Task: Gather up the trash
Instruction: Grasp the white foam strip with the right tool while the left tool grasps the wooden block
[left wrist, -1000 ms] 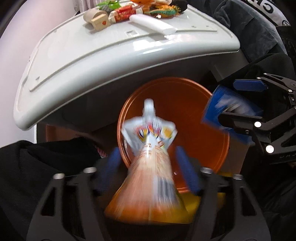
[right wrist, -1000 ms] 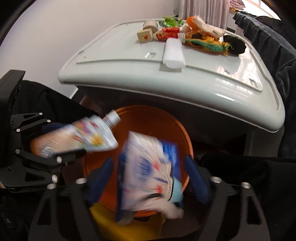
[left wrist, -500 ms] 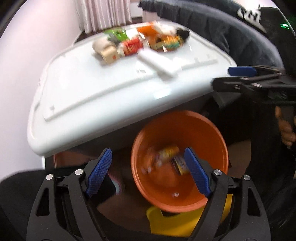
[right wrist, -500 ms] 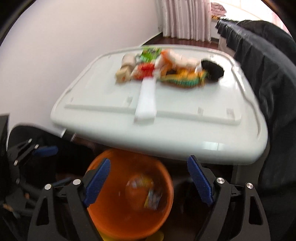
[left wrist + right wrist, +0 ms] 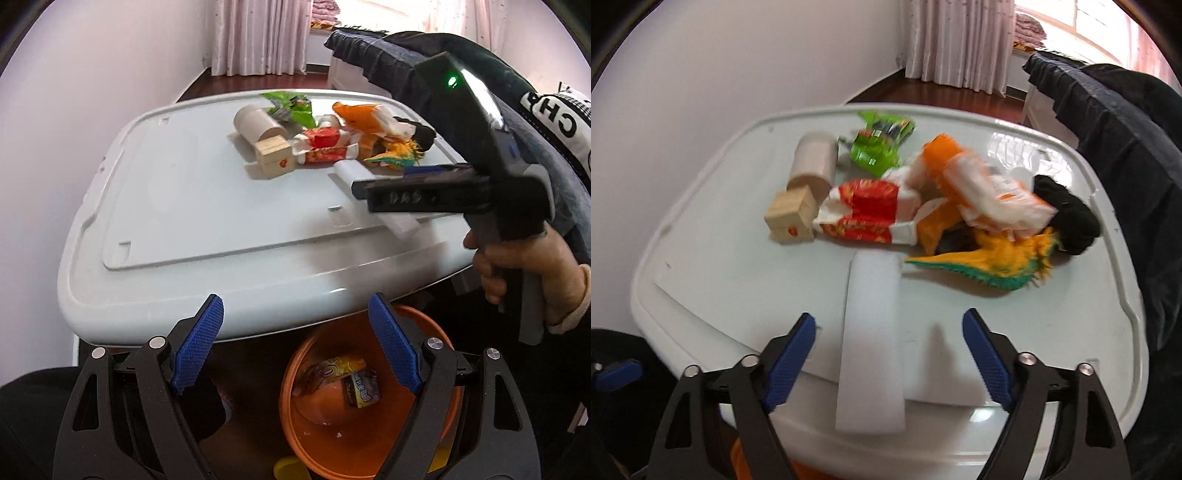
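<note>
An orange bin [image 5: 373, 443] stands below the white table's front edge, with an orange pouch [image 5: 332, 371] and a small packet [image 5: 362, 384] inside. My left gripper [image 5: 295, 347] is open and empty above the bin. My right gripper [image 5: 888, 360] is open and empty over the table [image 5: 738, 288], straddling a white foam strip [image 5: 871, 350]. On the table lie a red wrapper [image 5: 864, 210], a green wrapper [image 5: 879, 142], an orange-white wrapper [image 5: 979, 184] and more. The right gripper also shows in the left wrist view [image 5: 388, 192].
A wooden cylinder [image 5: 812, 162], a wooden block [image 5: 792, 216], a yellow-green toy dinosaur [image 5: 997, 266] and a black cloth item [image 5: 1067, 214] lie on the table. Dark clothing [image 5: 1126, 129] hangs to the right. A wall stands to the left.
Both grippers let go of their trash into the orange bin, opened, and rose. The right gripper moved over the table to the white foam strip.
</note>
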`<state>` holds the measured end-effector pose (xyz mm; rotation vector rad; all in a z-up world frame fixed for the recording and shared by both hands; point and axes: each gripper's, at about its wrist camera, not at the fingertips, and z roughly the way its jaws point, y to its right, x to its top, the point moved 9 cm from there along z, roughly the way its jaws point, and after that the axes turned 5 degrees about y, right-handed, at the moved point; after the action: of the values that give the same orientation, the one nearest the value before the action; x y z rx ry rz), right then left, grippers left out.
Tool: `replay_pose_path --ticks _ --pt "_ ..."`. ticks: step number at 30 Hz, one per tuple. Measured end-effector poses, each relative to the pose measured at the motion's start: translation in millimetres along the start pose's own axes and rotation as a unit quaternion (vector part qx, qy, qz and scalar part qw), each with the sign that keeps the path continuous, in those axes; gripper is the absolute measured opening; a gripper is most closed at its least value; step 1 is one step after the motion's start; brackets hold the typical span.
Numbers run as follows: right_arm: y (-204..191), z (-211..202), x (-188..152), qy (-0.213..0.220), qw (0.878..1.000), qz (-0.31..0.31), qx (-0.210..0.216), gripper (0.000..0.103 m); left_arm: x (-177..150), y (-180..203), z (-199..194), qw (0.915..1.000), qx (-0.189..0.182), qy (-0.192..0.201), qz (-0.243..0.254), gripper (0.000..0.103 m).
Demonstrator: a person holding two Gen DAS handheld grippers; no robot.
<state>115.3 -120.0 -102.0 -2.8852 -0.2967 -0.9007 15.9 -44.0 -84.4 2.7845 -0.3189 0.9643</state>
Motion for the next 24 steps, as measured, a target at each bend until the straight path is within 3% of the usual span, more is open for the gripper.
replay_pose_path --ticks 1,4,8,12,17,24 --pt "-3 9 -8 -0.014 1.000 -0.011 -0.005 0.057 -1 -1 2 1.0000 -0.002 -0.002 -0.004 0.079" --pt "-3 4 -10 0.012 1.000 0.004 0.006 0.033 -4 -6 4 0.9998 -0.004 -0.008 -0.017 0.079" --pt "-3 -4 -8 0.025 1.000 0.005 0.009 0.019 -3 -9 5 0.9994 -0.006 -0.011 -0.033 0.079" --pt "11 -38 -1 0.045 0.998 0.033 0.031 0.019 8 -11 6 0.9995 0.010 -0.003 -0.029 0.079" --pt "47 -96 -2 0.098 0.994 0.044 0.021 0.020 42 -7 25 0.9992 0.025 0.001 -0.032 0.079" --pt "79 -99 -26 0.107 0.991 0.078 0.007 0.021 99 -18 84 0.9944 0.078 0.005 -0.071 0.079"
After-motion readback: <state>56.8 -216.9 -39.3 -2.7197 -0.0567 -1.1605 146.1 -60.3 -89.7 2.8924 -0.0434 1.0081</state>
